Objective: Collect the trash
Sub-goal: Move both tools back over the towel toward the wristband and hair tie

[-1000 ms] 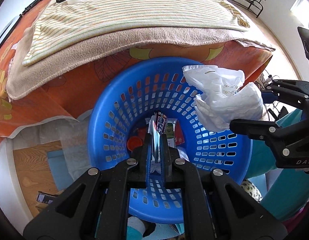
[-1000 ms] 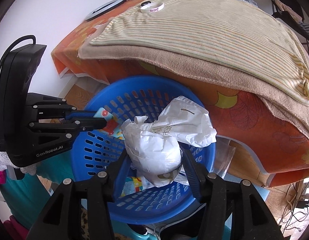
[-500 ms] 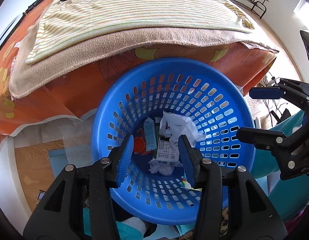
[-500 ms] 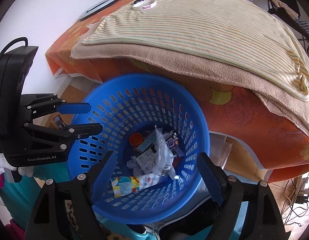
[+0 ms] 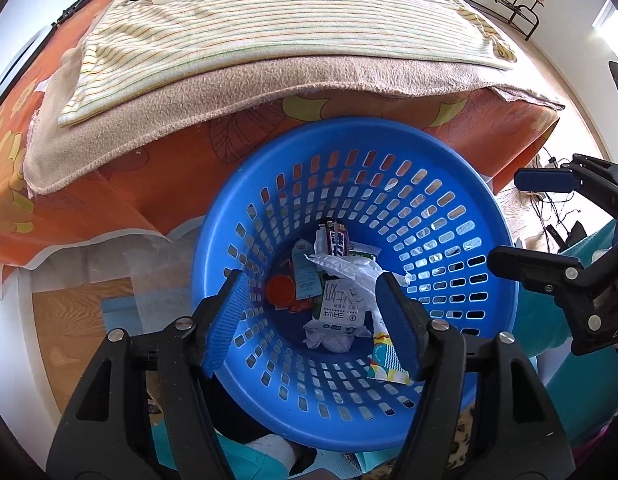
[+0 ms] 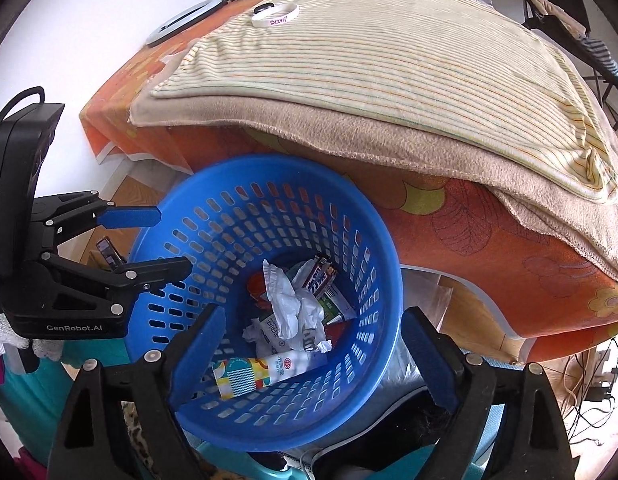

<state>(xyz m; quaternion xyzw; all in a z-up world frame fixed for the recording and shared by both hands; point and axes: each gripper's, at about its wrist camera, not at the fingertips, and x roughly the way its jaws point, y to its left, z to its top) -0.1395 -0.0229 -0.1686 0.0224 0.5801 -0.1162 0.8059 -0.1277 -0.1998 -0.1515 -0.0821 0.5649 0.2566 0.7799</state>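
Below, between the spread, empty fingers of both the left gripper [image 5: 313, 316] and right gripper [image 6: 317, 350], trash lies at the bottom of the blue basket [image 6: 213, 216]: a crumpled white bag [image 6: 289, 308], wrappers and a tube [image 6: 269, 372]. Nearest the right fingers, the tube lies crosswise to them, its patterned end toward the left finger.
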